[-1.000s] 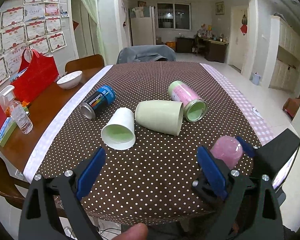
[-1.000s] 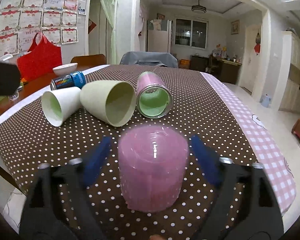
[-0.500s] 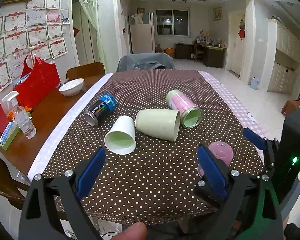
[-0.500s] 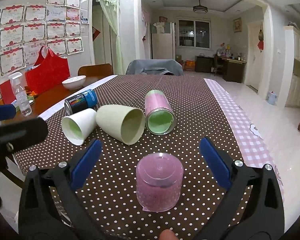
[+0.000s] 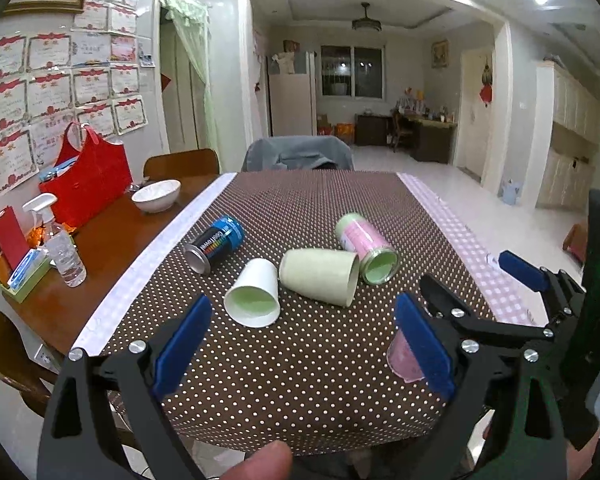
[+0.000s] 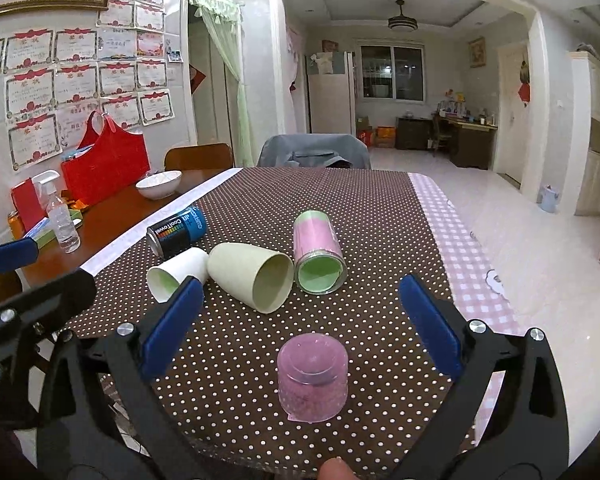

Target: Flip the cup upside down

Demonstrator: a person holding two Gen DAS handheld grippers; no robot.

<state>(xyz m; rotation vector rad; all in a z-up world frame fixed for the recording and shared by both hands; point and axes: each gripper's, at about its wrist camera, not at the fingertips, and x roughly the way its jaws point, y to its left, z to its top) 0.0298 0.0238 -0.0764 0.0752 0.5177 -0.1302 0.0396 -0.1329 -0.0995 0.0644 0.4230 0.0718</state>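
Both grippers' fingers gape wide, holding nothing; the pink cup (image 6: 313,376) stands inverted between the right gripper (image 6: 300,332) fingers, untouched.

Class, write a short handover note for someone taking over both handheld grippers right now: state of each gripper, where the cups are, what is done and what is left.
Left gripper: open, empty, over the near table edge.
Right gripper: open, empty, its fingers either side of the translucent pink plastic cup but not touching it.
Pink cup: upside down on the brown polka-dot tablecloth, near the front edge. That flip looks done.
On their sides mid-table: the white paper cup, the pale green plastic cup, the pink-and-green tin and the black-and-blue can.
Left: if more cups count, the white and pale green ones still need flipping.
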